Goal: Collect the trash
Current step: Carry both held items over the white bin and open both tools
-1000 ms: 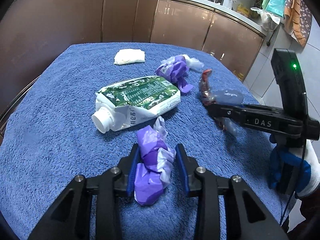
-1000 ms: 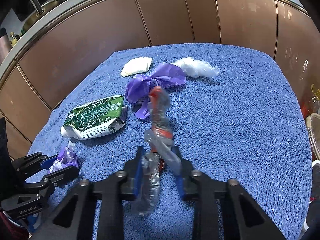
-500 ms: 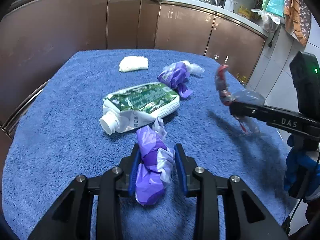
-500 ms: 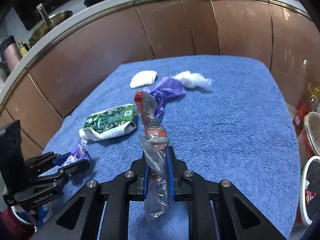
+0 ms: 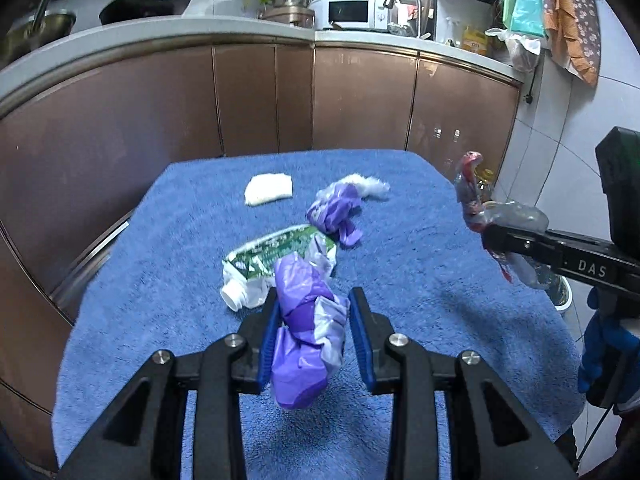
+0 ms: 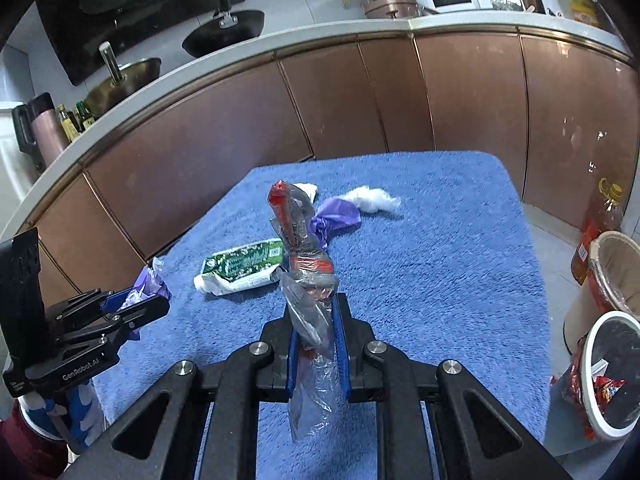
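The left gripper (image 5: 314, 328) is clamped on a crumpled purple-and-white plastic bag (image 5: 306, 332), holding it clear above the near part of the blue terry-cloth table cover (image 5: 420, 264), and the right gripper (image 6: 318, 344), jaws nearly closed, pinches a twisted clear plastic wrapper with red print (image 6: 300, 240) that stands up from the pads above the same cover. Both loads are thin, slippery film bunched into loose wads, so the likeliest trouble is slippage: the pads appear to hold only a fold of each, and a quick swing could let the film slide free and drop back onto the cover. The wrapper is long and floppy, with a limp tail hanging below the jaws; judged from here, it could catch on the rim of the white round bin (image 6: 612, 376) standing on the floor off the cover's right edge, beside a tan paper-lined bin (image 6: 612, 272), and end up draped outside. Left lying on the soft, napped cover are a flattened green-and-white drink carton with a white screw cap (image 5: 276, 264) near its middle, a second crumpled purple plastic bag (image 5: 336, 216) beyond the carton, a fluffy white wad (image 5: 370, 186) touching that bag, and a folded white tissue (image 5: 268, 188) towards the far left.
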Tool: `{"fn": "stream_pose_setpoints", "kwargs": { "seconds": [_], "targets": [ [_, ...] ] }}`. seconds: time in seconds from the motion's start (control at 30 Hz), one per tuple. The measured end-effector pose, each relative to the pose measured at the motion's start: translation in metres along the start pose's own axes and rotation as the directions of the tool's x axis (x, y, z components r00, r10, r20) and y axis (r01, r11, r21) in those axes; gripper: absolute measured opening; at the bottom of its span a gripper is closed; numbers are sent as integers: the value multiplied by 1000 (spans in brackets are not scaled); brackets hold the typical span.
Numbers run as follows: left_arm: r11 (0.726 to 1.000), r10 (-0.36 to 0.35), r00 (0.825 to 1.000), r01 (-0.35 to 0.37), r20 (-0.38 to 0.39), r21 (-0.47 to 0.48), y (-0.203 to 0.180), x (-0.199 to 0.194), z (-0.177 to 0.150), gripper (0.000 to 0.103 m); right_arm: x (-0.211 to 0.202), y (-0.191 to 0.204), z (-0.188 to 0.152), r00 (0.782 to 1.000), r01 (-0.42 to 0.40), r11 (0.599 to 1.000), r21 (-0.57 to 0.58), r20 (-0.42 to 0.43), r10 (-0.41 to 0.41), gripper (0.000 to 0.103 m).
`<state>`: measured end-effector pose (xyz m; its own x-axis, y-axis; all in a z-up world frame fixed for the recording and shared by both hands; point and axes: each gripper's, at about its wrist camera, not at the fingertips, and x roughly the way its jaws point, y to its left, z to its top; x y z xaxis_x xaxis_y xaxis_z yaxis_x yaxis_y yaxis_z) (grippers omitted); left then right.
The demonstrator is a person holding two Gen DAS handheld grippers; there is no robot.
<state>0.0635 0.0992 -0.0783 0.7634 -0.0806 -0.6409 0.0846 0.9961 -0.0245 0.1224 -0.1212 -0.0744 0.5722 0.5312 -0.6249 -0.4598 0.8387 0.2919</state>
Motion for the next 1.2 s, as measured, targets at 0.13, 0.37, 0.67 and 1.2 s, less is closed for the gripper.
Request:
{"fn": "stream_pose_setpoints", "kwargs": {
  "seconds": [0.13,0.37,0.67,1.2],
  "targets": [
    [999,23,999,-24,41,23,-9,-18,10,31,-18,2,0,999,7,1000,-2,39,-7,15],
    [998,14,996,-19,86,60,-26,-35,24,31,-44,-4,-4,996,35,999,16,85,-36,15],
    [991,-38,992,23,117,129,-67,-29,55,31,-83,-37,-3,979,110,991,77,166,-121,15],
    [920,-199,975,151,96,362,-211,25,121,31,-141,-146,-22,902,276,914,299,249,-354,15]
  ]
}}
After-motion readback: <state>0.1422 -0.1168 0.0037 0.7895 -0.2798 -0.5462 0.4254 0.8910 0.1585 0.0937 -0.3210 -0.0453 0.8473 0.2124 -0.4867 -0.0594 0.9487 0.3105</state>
